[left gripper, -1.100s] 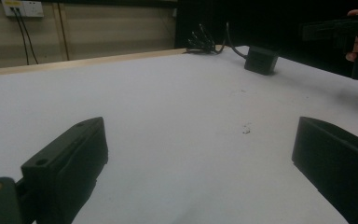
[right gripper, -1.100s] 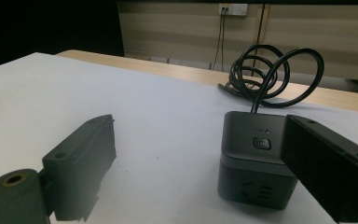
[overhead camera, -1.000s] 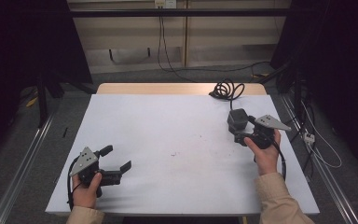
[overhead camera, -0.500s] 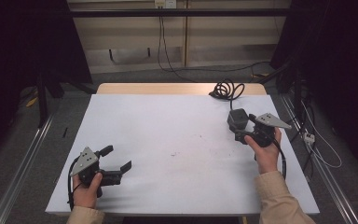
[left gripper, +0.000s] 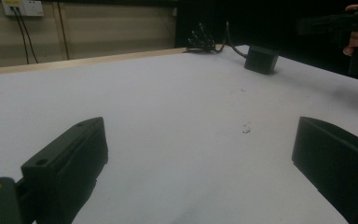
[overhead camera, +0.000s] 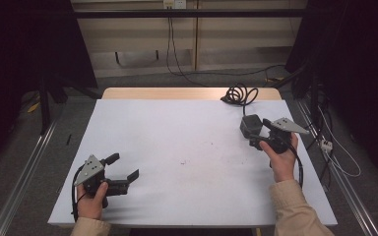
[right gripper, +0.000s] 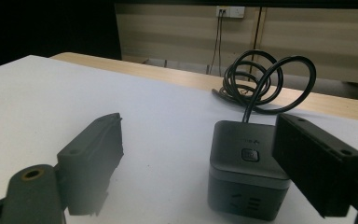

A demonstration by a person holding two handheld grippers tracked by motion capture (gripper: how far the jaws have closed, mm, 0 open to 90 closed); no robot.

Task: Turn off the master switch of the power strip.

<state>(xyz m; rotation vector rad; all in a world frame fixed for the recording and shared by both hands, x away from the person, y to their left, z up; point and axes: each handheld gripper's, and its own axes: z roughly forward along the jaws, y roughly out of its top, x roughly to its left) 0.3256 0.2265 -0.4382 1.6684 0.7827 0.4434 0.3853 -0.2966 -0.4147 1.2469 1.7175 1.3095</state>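
A dark grey cube power socket with a round button on top stands at the right of the white table. Its black cable coils behind it. My right gripper is held level just behind the cube, open. Its jaws have just been closing a little. In the right gripper view the cube stands ahead of the right gripper, close to one jaw, and no pad presses on it. My left gripper rests open at the front left, with nothing between the jaws of the left gripper.
A bare wooden strip runs along the table's far edge. Metal rails flank the table on the floor, and loose cables and a plug strip lie at the right. The left gripper view shows the cube far off.
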